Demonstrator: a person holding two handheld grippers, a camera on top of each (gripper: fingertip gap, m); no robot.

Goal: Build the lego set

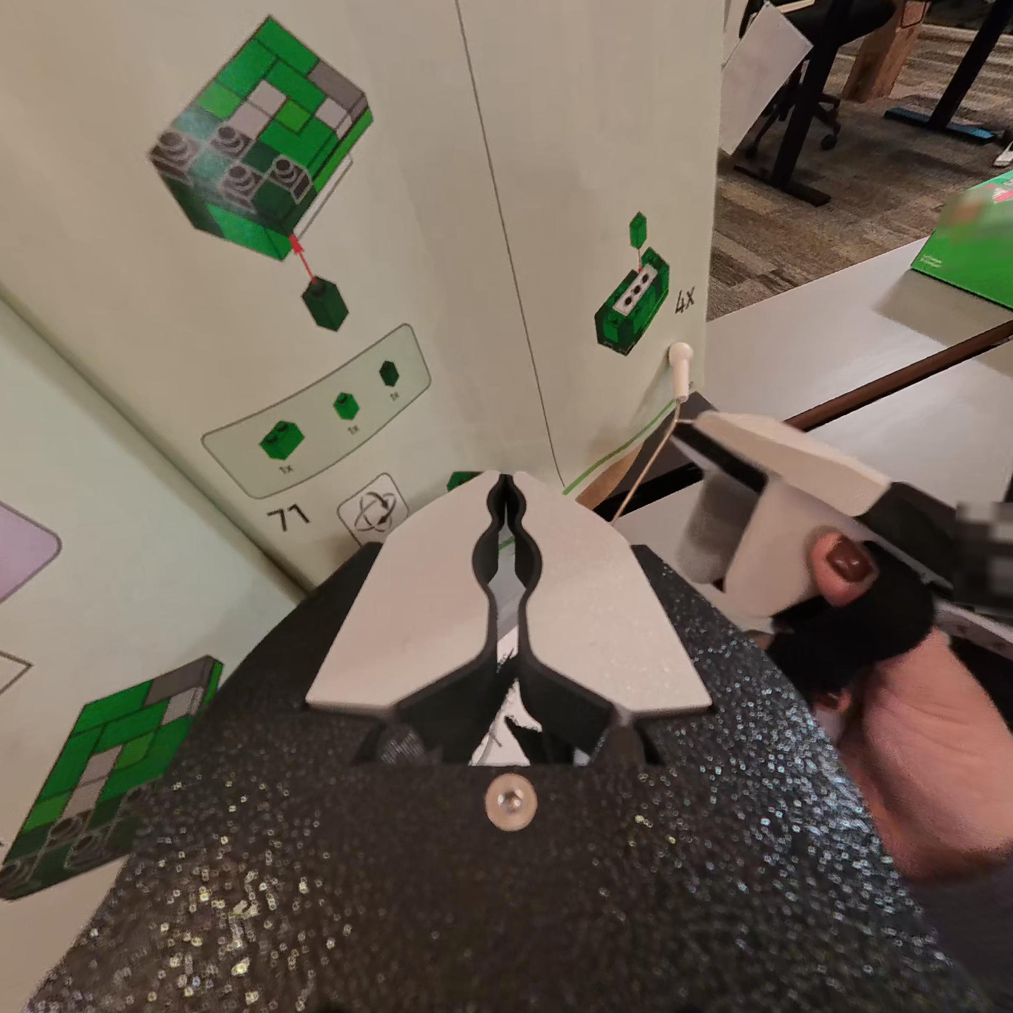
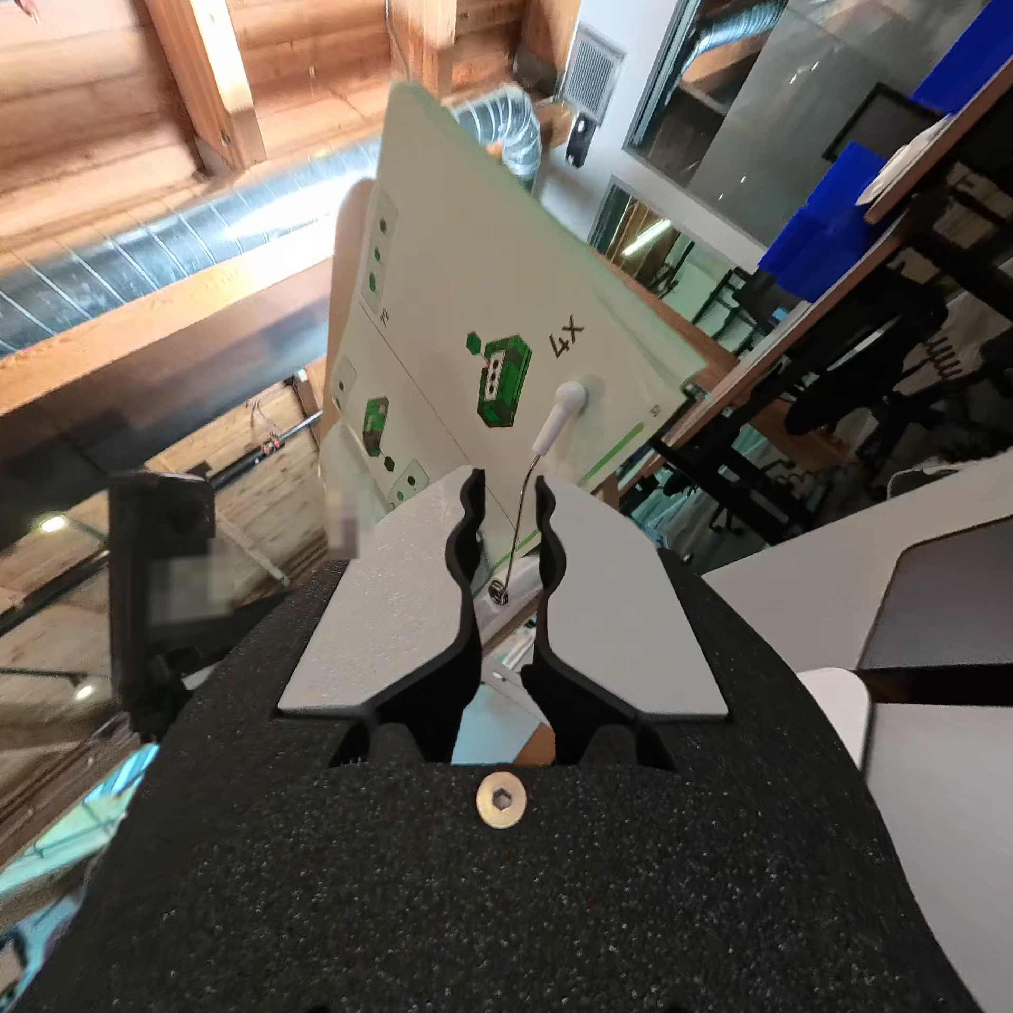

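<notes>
The open instruction booklet (image 1: 383,274) stands upright and fills the left wrist view; its pages show green and grey brick cubes. My left gripper (image 1: 507,483) is shut right in front of the booklet's lower edge, with nothing visibly held. A wire page holder with a white tip (image 1: 681,364) presses on the right page. My right gripper (image 2: 510,482) is open, and the wire page holder (image 2: 564,405) runs between its fingertips without being clamped. The booklet (image 2: 493,263) stands just beyond it. The right gripper (image 1: 712,438) also shows in the left wrist view, held by a hand. No loose bricks are in view.
A white table (image 1: 822,356) lies to the right, with a green box (image 1: 975,246) at its far edge. Office chairs and desk legs stand on the carpet behind. In the right wrist view, shelving with blue bins (image 2: 838,230) stands at the right and a black device (image 2: 159,575) at the left. The grippers' ends are close to 7 cm from one another.
</notes>
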